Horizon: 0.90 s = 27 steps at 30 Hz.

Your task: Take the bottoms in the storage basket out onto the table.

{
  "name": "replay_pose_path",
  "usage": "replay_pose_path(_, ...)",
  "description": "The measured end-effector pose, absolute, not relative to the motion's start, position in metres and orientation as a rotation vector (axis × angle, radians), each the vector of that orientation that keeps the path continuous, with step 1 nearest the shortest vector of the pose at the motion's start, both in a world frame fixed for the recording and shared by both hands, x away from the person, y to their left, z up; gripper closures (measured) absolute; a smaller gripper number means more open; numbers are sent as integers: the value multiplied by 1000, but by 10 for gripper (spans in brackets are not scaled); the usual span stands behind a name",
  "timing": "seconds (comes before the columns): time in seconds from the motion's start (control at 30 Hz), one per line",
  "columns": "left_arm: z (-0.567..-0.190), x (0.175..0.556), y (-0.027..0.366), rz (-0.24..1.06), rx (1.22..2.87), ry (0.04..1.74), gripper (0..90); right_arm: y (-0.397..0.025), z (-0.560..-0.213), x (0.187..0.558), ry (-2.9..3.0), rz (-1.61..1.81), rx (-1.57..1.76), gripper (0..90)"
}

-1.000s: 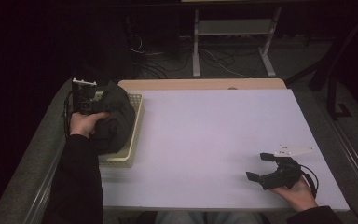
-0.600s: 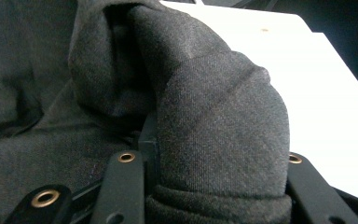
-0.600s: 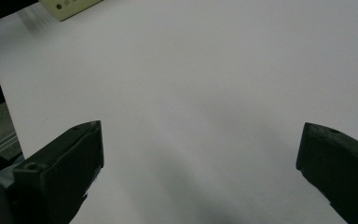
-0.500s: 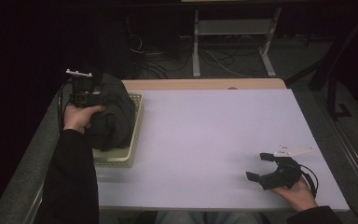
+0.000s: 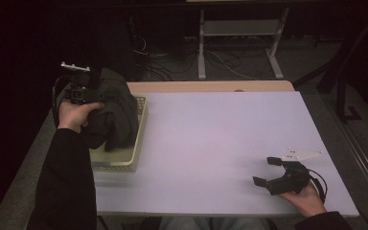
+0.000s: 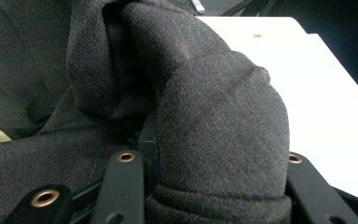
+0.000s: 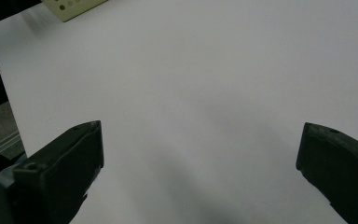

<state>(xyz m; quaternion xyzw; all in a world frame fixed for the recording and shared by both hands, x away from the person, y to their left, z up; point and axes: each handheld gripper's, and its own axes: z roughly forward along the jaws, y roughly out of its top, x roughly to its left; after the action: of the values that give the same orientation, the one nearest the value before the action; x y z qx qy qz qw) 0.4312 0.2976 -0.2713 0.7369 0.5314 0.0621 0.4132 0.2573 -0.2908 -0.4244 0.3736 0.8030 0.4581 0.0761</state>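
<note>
Above basket (image 5: 133, 143): left gripper (image 5: 87, 92) clamps dark cloth (image 5: 115, 112) (bunched).

The dark cloth (image 6: 214, 116) covers the tips of the left gripper (image 5: 84, 91) and hides most of the basket (image 5: 124, 160) beneath it.

High view: overhead, facing forward-down. Left gripper view: close on dark cloth (image 6: 205, 116). Both gripper views share white table (image 7: 205, 93).
</note>
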Motion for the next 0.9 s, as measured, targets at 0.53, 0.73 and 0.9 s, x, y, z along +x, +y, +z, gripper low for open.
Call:
replay_pose_path(0.53,-238,427,285,198,1888,1297,594,-290,-423,257,2416,1378,1113,2)
replay_pose_path(0.73,-224,424,280,212,1904,1270,594,-291,-424,257,2417,1380,1108,2)
replay_pose_path(0.9,-211,421,274,222,1897,1236,594,-291,-423,257,2420,1382,1115,2)
